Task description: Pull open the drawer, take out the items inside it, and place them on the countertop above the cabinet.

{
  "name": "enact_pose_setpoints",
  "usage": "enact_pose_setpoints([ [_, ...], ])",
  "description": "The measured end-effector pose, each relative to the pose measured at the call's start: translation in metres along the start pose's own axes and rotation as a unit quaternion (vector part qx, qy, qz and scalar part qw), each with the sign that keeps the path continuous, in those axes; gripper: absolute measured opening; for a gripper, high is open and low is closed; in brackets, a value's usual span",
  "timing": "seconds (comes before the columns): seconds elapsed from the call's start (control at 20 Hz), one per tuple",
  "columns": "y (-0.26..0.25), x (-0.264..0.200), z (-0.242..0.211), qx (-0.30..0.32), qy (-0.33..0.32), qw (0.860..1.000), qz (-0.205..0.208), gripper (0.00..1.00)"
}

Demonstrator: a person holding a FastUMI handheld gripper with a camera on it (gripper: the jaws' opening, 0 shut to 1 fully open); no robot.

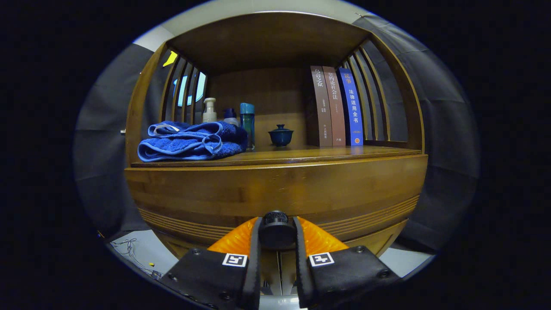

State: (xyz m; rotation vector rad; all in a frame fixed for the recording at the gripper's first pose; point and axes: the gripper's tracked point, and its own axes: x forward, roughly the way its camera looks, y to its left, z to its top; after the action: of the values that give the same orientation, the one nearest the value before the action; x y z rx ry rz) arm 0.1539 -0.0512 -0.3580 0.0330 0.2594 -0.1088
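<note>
On the wood countertop [301,156]: blue towel [191,141], bottles, books; claw [277,234] clamped on drawer knob [276,230] w/ both fingers.

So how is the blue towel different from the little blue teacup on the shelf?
The towel is soft, folded in a floppy heap; the teacup is hard, round and stands upright with a lid. The towel is much bigger and brighter blue; the teacup is small and dark. Both sit on the countertop, beyond the gripper, whose fingers press on the drawer knob.
</note>
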Motion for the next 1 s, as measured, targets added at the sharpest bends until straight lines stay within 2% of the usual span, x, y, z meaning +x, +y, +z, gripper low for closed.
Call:
enact_pose_setpoints([
  [0.4, 0.0, -0.014, -0.003, -0.015, 0.005, 1.0, 0.003, 0.38],
  [1.0, -0.002, -0.097, -0.011, -0.022, 0.023, 0.999, 0.001, 0.38],
])
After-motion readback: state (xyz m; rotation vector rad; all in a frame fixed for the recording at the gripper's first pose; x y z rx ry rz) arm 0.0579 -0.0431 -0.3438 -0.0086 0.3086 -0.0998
